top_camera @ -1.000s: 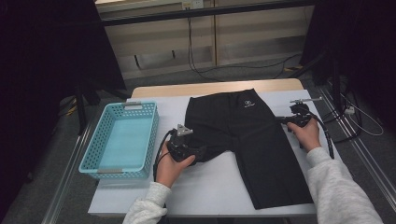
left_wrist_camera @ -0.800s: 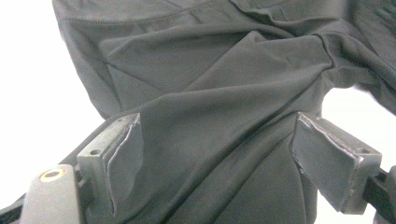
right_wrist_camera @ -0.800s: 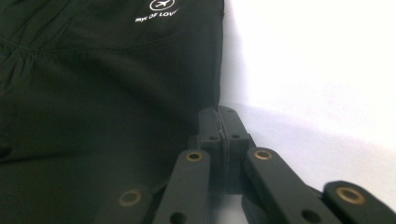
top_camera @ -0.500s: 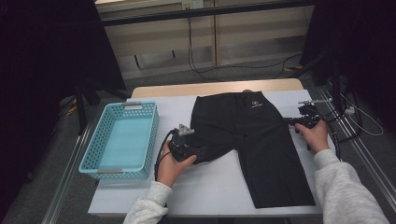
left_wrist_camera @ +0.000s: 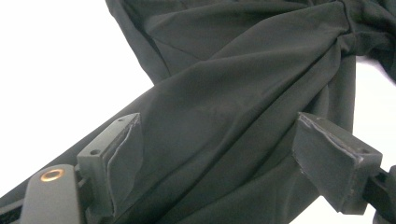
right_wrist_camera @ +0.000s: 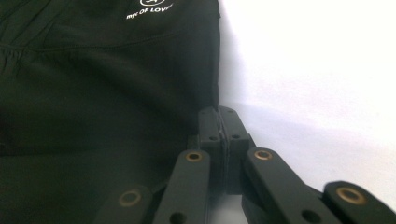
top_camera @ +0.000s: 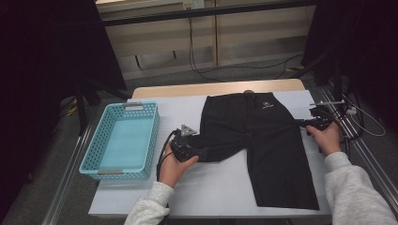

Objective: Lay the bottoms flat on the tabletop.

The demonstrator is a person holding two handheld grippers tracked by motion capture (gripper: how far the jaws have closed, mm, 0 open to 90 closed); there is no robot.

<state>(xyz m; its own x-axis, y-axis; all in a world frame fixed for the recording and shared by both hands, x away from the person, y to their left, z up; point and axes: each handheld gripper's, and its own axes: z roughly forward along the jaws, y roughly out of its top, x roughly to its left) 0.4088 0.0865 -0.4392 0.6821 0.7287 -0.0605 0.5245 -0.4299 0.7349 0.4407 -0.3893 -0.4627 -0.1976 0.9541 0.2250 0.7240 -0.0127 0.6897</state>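
Here the shorts (top_camera: 263, 140) lie flat on the white table (top_camera: 206, 187), beside the basket (top_camera: 123, 140), one leg drawn sideways toward the left gripper (top_camera: 190, 149); to fold it well, judge the leg's hem as the place to grip, lift little, and keep the far side taut. The left jaws stand spread with cloth between, the pads (left_wrist_camera: 123, 158) not pressing; the right gripper (right_wrist_camera: 218, 122) is pressed together at the shorts' side edge; whether it pinches fabric cannot be told.
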